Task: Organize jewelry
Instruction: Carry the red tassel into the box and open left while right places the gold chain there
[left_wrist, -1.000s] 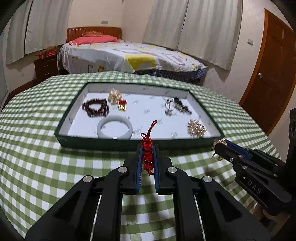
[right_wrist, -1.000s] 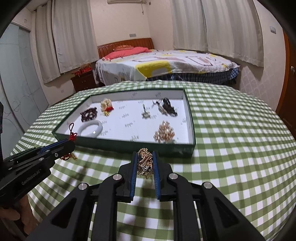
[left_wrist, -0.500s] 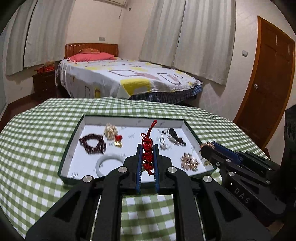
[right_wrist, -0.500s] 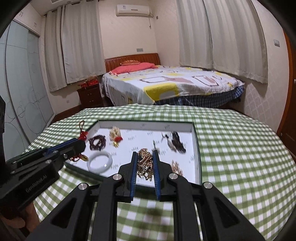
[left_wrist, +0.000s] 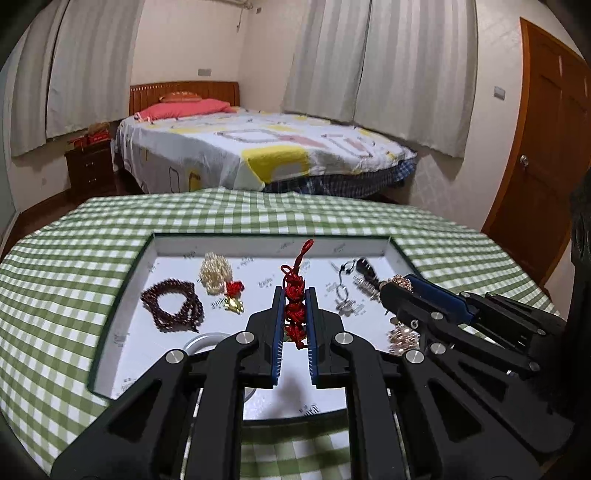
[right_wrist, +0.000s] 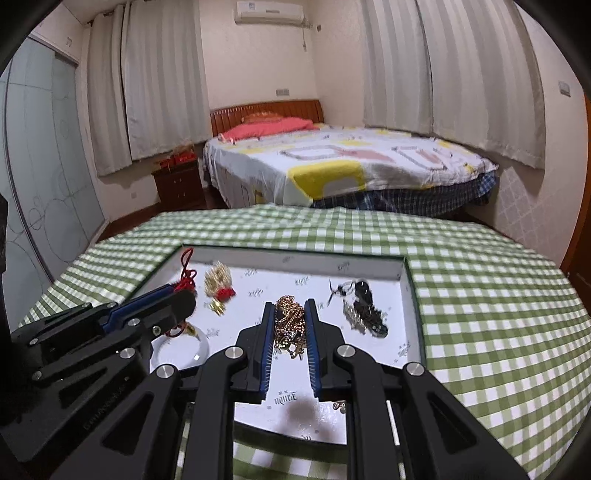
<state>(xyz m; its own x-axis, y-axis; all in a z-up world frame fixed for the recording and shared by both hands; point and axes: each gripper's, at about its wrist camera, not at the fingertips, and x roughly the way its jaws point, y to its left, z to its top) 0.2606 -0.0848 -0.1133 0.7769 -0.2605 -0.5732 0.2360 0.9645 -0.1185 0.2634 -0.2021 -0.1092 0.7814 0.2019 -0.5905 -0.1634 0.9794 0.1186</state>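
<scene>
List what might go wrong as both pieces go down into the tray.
1. The left claw grips a red knotted cord charm right above the white bangle; released here, it may land on the bangle.
2. The right claw's gold chain is bunched and could snag on the pads when released.
3. The claws sit close together over the tray, so they may bump.

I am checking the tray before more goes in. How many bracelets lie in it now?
2 that I can tell: a dark red bead bracelet at the tray's left, and a pale bangle nearer the camera, half behind the left gripper. Others may be hidden.
</scene>
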